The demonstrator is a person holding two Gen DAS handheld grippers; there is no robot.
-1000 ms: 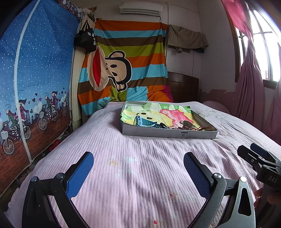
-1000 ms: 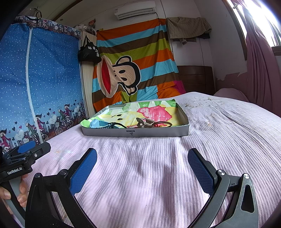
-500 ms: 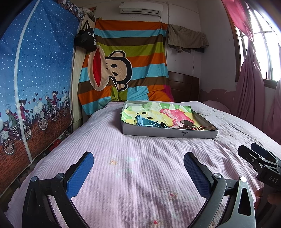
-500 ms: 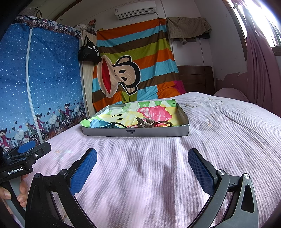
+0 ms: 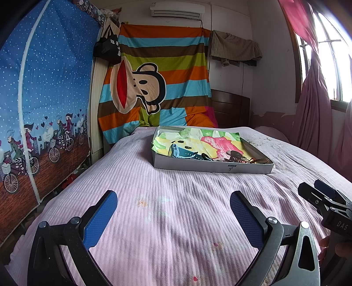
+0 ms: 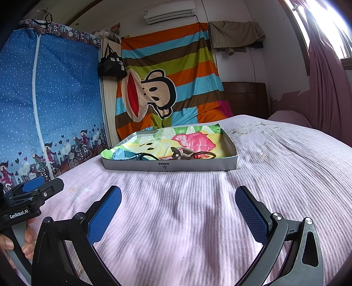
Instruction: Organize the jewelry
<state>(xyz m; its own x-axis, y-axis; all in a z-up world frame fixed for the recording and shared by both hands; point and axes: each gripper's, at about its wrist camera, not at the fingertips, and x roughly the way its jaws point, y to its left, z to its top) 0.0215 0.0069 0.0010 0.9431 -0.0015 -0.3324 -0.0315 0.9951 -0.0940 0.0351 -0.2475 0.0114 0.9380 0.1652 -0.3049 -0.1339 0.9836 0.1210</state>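
A shallow grey cardboard tray (image 5: 212, 169) sits on a bed covered with a pale pink ribbed bedspread (image 5: 176, 198). The tray lies well ahead of both grippers, slightly to the right of the left gripper's line and slightly to the left of the right gripper's. A colourful painted cloth (image 6: 176, 140) lines the tray. On that cloth, close to the tray's near wall, lie a teal strap-like piece (image 5: 182, 153), a dark hair claw clip (image 6: 179, 154) and a thin dark loop (image 6: 203, 154); finer detail is too small to make out.

The left gripper (image 5: 173, 216) hangs low over the bedspread with its blue-padded fingers (image 5: 101, 220) spread wide apart and nothing between them. The right gripper (image 6: 178, 214) is held the same way beside it, its blue pads (image 6: 252, 216) wide apart and empty. Each camera catches the other gripper at the edge of its view, with a person's fingers (image 6: 27, 239) wrapped around the left handle.

Beyond the tray, a striped hanging with a cartoon monkey (image 5: 140, 85) covers the far wall beneath an air conditioner (image 5: 177, 11). To the left stands a blue fabric wardrobe (image 5: 44, 88) printed with cyclists. To the right, pink curtains (image 5: 316, 110) frame a bright window.
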